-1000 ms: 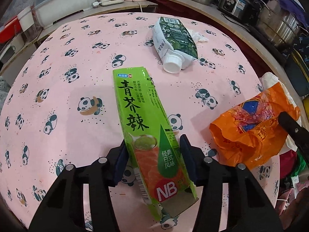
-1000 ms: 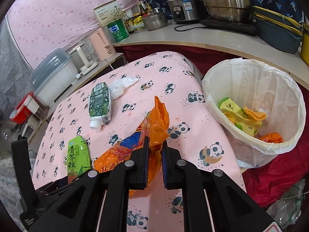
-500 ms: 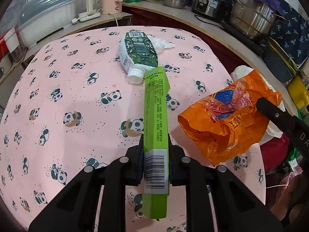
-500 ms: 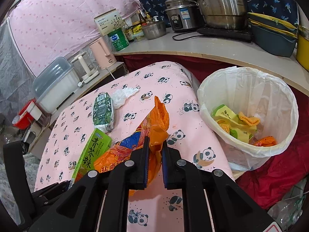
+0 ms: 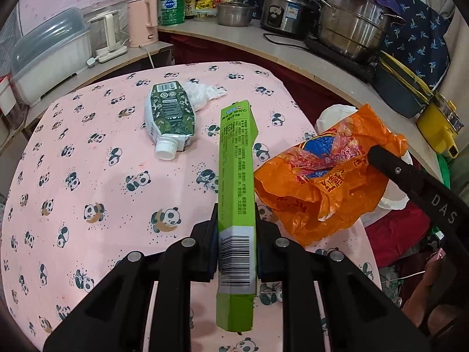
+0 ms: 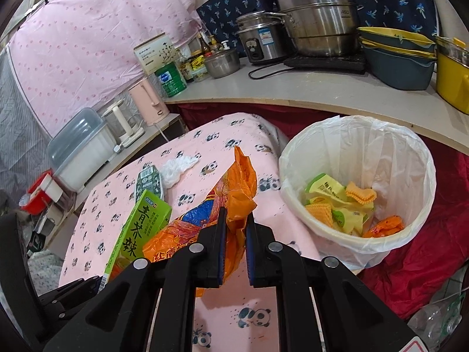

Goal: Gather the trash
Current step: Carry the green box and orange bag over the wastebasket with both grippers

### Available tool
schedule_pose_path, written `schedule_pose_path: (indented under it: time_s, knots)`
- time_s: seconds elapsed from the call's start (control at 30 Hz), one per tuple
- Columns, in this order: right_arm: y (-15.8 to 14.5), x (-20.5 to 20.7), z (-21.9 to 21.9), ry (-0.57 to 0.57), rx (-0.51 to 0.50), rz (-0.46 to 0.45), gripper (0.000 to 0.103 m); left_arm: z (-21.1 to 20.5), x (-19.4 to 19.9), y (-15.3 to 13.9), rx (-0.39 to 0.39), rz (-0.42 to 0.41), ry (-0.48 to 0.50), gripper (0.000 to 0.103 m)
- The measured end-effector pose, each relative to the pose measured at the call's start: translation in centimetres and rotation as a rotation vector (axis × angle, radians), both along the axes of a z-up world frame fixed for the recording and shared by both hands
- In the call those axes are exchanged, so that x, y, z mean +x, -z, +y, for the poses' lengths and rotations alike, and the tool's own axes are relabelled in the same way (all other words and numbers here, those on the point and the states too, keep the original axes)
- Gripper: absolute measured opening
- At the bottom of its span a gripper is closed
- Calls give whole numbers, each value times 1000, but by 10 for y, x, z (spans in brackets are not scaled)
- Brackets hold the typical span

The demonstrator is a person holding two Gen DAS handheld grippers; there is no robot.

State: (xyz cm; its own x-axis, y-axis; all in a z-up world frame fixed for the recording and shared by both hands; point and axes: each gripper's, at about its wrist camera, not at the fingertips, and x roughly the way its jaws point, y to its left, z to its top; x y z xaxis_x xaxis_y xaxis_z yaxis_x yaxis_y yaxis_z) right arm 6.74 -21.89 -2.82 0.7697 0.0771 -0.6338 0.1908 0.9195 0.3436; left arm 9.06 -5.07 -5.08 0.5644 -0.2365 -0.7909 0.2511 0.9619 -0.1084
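My left gripper (image 5: 236, 228) is shut on a long green carton (image 5: 236, 176), held on its narrow sides above the pink panda tablecloth (image 5: 88, 176). The same green carton (image 6: 137, 228) shows at lower left in the right wrist view. My right gripper (image 6: 233, 226) is shut on a crumpled orange plastic bag (image 6: 234, 193), lifted off the cloth; that orange bag (image 5: 322, 182) hangs right of the carton. A dark green drink pouch (image 5: 170, 114) with a white cap and a white crumpled tissue (image 5: 205, 94) lie on the cloth. The white-lined trash bin (image 6: 410, 234) stands right of the table, holding several wrappers.
A curved counter (image 6: 322, 88) behind the table carries steel pots (image 6: 316, 26), a rice cooker (image 5: 284, 8), blue and yellow basins (image 6: 401, 67), a pink kettle (image 5: 143, 20) and a clear-lidded box (image 5: 49, 55). Red cloth (image 6: 410, 264) lies beside the bin.
My left gripper closed on the green carton, turned it onto its narrow edge and raised it off the cloth. My right gripper lifted slightly with the orange bag, nearer the bin.
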Motion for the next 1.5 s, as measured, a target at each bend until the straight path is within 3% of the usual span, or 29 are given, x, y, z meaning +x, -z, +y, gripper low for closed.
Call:
schedule_pose_path:
  time_s: [0.53,0.87,1.2,1.3,1.37,1.5]
  knots:
    - [-17,-16,-92,217,-18,-58,11,-96,13,-18,7,-46,194,18]
    - [-6,-36,-155,383,-1,-46,11,-162,31,-14,-13,-24,322,18]
    - [3,-48,-182,466,-3,-31,11,-205,50,-12,-43,-11,433,19]
    - [4,-47,-187,474,-2,-28,11,-209,59,-12,-61,-1,433,27]
    - [5,-45,-188,477,1,-26,11,-208,64,-15,-72,-21,412,50]
    - [7,-39,-187,469,2,-24,11,-201,69,-23,-59,-74,379,53]
